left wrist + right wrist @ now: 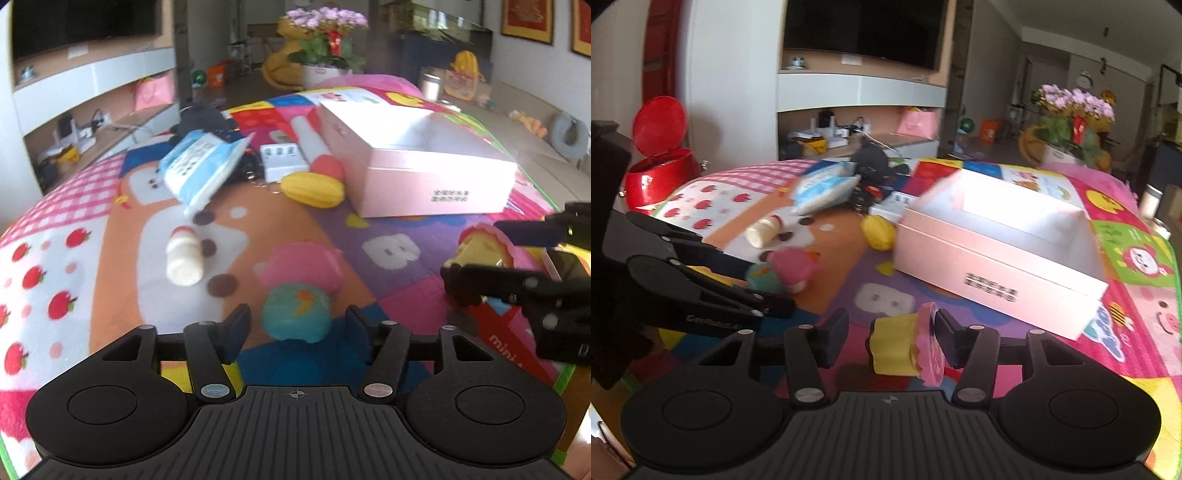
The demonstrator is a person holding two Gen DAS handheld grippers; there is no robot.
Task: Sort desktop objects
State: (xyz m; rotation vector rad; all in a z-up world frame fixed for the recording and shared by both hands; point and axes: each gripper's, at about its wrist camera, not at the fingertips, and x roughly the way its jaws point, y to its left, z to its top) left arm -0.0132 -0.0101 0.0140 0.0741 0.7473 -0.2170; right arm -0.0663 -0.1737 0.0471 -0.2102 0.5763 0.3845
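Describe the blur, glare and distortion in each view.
Left wrist view: the pink-and-teal toy and small bottle are motion-blurred; fisheye bends the mat edges. Right wrist view: the pink box interior is blown out white; the tissue pack is smeared.

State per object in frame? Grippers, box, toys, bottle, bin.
left gripper: open, straddling mushroom toy
right gripper: open, cupcake toy between fingers, on its side
pink box: open, nothing visible inside
small bottle: lying down
red bin: lid up
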